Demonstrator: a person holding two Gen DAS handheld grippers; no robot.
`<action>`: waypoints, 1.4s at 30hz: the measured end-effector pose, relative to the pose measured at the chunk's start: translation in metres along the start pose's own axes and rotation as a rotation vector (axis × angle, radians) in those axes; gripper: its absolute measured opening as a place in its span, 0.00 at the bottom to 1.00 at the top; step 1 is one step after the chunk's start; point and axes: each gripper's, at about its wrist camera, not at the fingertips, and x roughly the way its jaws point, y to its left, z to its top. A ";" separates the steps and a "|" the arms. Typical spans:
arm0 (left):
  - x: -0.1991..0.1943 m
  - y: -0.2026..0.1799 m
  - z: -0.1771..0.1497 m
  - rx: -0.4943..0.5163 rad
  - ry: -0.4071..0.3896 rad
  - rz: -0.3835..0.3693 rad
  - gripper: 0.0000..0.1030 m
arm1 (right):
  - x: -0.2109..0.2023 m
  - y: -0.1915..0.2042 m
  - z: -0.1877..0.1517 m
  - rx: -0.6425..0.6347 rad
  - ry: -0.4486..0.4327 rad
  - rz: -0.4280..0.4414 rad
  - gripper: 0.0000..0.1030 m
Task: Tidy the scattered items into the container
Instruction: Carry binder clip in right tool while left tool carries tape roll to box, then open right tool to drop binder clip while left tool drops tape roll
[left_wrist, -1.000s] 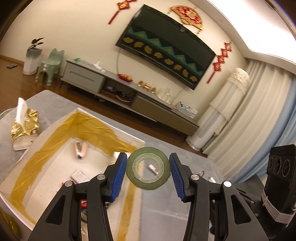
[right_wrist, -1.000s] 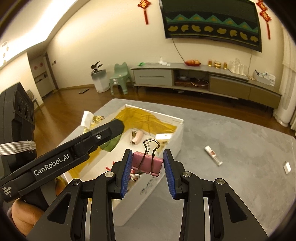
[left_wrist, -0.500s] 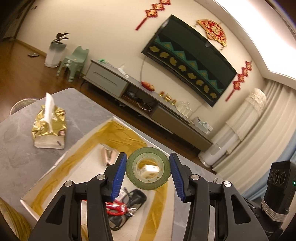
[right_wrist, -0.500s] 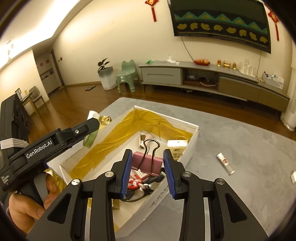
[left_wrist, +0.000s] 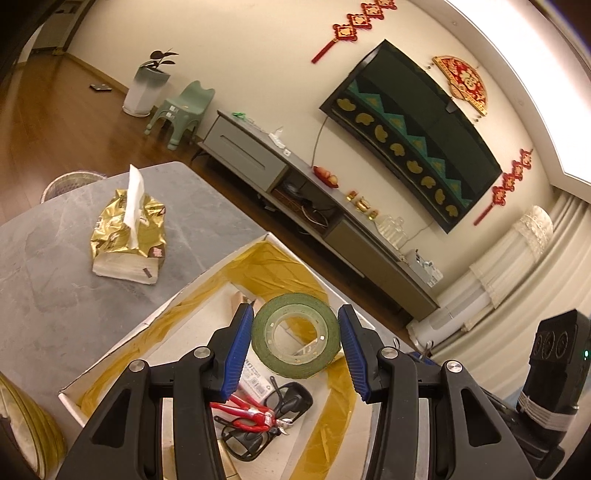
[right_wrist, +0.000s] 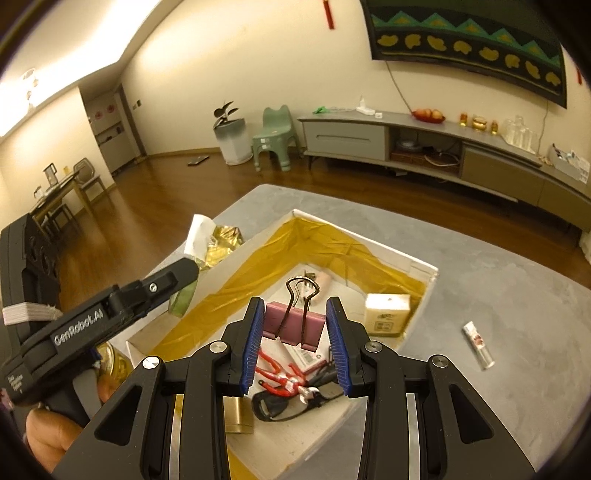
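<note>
Warm dim ceiling light; strong fisheye distortion, dark corners.

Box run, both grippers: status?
Left gripper shut on green tape roll, right gripper shut on pink binder clip. Both over open box. Small tube outside on table.

box (right_wrist: 424, 267) on table (right_wrist: 498, 295) | tissue pack (left_wrist: 127, 236) left of box | pliers (right_wrist: 280, 374) in box | tube (right_wrist: 478, 345) right of box

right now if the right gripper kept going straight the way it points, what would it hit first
Probably the box floor or the red-handled pliers below the right gripper, which holds a pink binder clip; depth is unclear.
</note>
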 end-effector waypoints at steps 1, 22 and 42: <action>0.000 0.001 0.000 -0.003 -0.002 0.010 0.47 | 0.005 0.001 0.002 0.001 0.010 0.008 0.35; 0.005 0.018 -0.003 -0.037 -0.018 0.168 0.47 | 0.131 -0.005 0.027 0.162 0.232 0.175 0.35; 0.033 0.025 -0.014 -0.038 0.068 0.287 0.47 | 0.203 -0.003 0.035 0.055 0.381 0.113 0.36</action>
